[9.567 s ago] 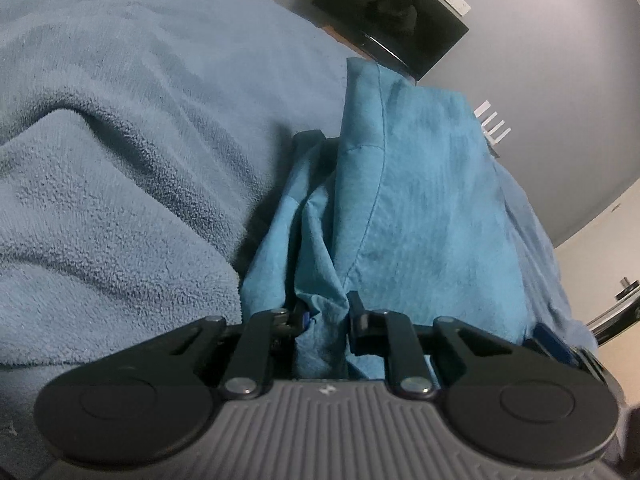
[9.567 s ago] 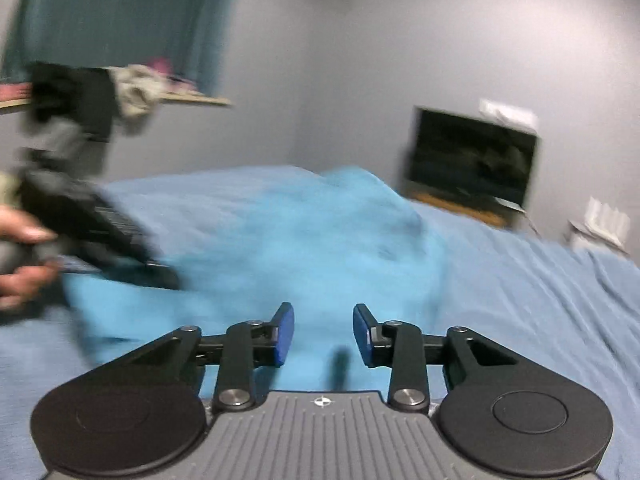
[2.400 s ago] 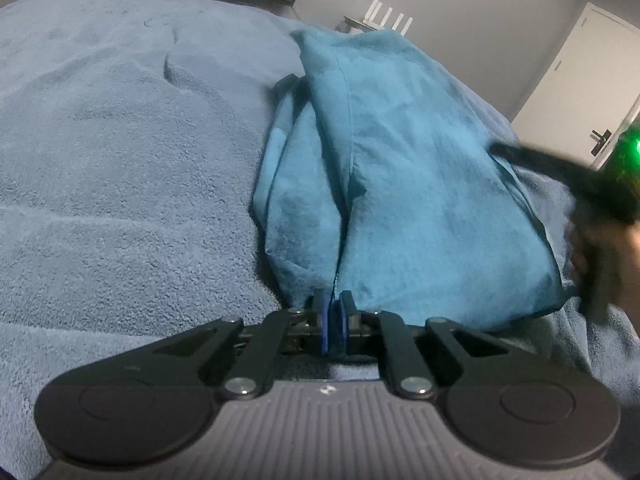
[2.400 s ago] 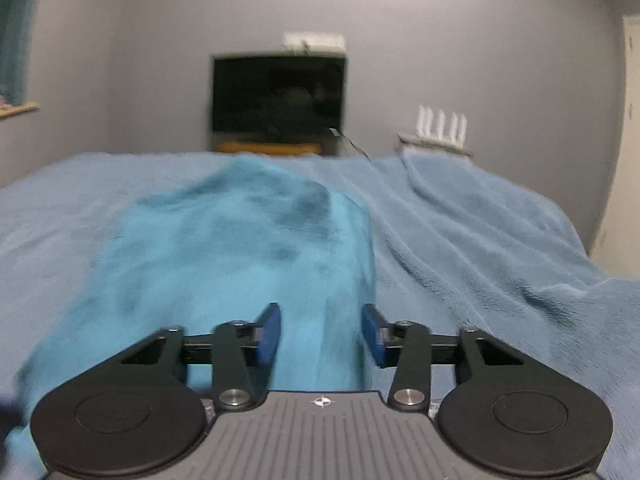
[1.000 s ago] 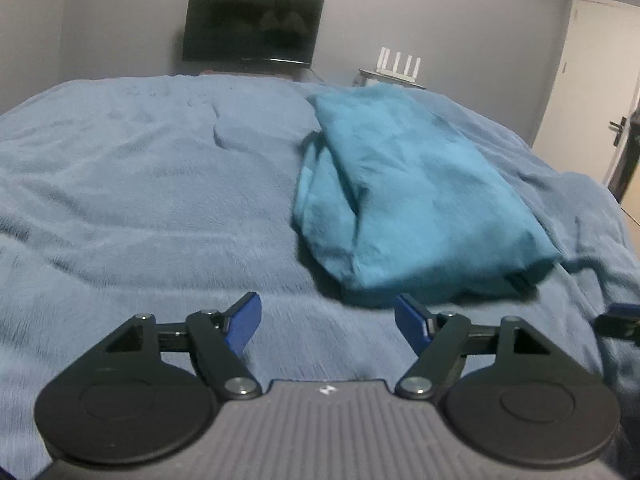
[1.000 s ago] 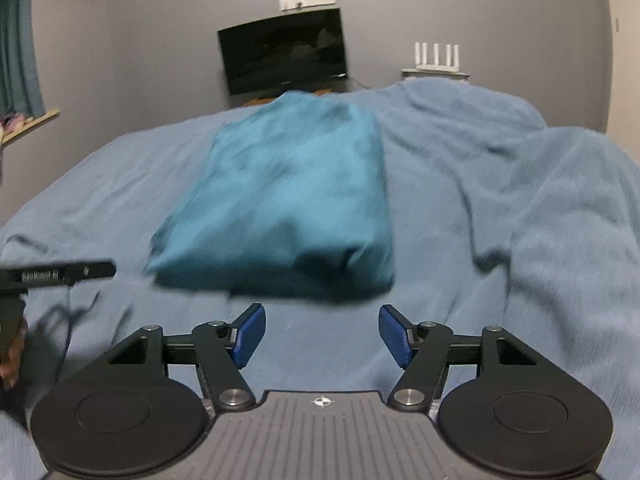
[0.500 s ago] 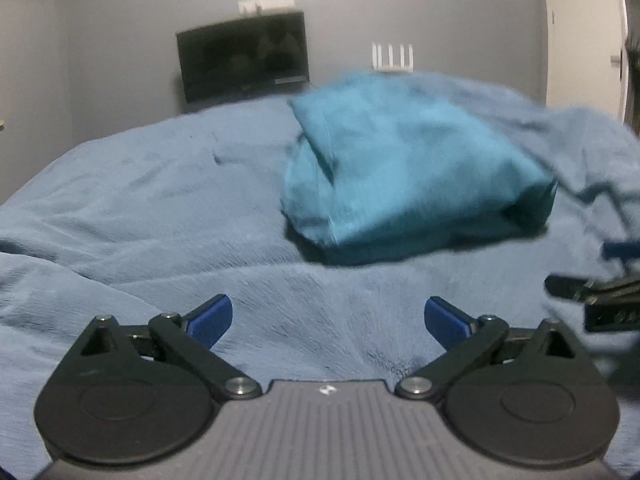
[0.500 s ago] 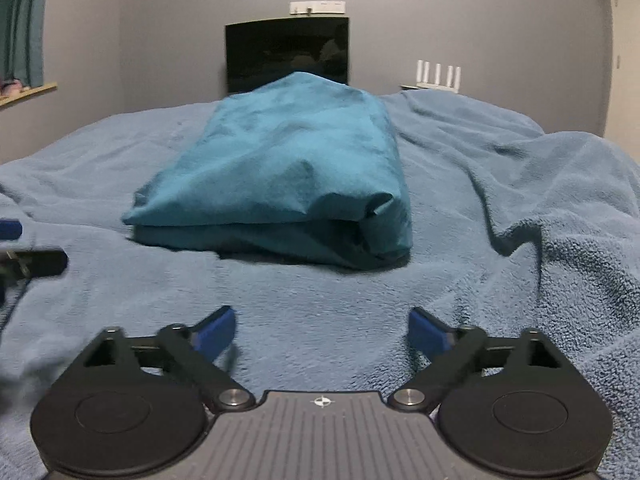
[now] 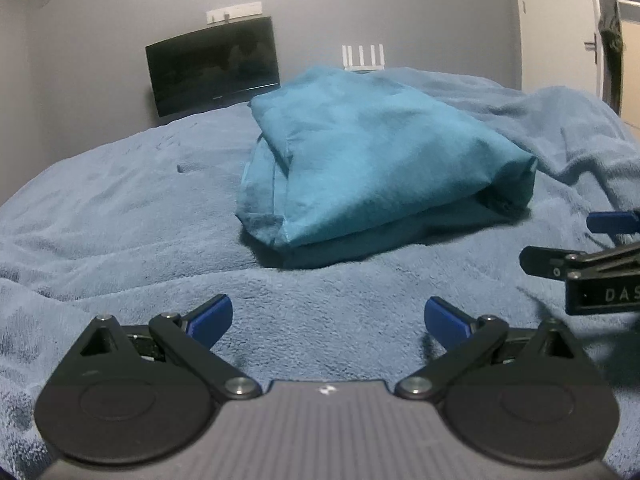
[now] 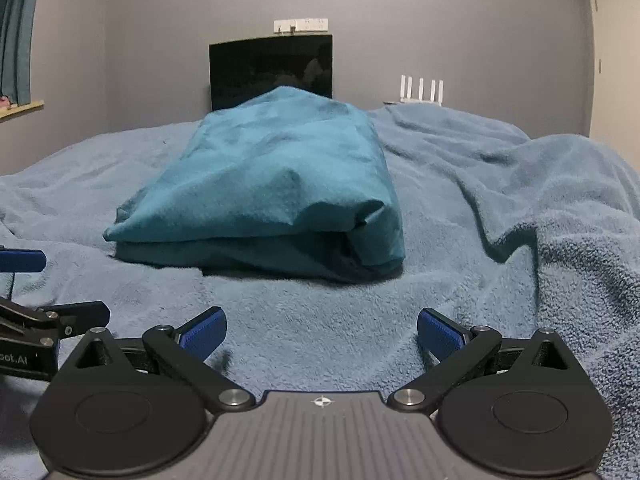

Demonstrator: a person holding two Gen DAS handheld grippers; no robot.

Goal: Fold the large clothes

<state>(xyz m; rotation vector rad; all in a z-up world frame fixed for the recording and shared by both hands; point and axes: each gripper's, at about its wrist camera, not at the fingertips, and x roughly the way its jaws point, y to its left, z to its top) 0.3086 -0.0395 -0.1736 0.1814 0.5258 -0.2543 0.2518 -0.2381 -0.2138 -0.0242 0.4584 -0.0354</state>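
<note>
Folded teal garment (image 10: pixel 276 184) rests released on the bed (image 10: pixel 500 208); left tool (image 9: pixel 326 318) and right tool (image 10: pixel 322 330), just spread wide, hold nothing: fold apparently complete.

Folded teal garment (image 9: pixel 372 160): centre frame, lying on blue fleece blanket (image 9: pixel 120 208), layered edges facing lower left. Left gripper (image 9: pixel 326 318): bottom of frame, blue pads spread wide, jaws having just opened, only blanket between. Right gripper (image 9: pixel 592 256): right edge, partly visible. Dark screen (image 9: pixel 212 64): upper left. Door (image 9: pixel 560 28): upper right.
</note>
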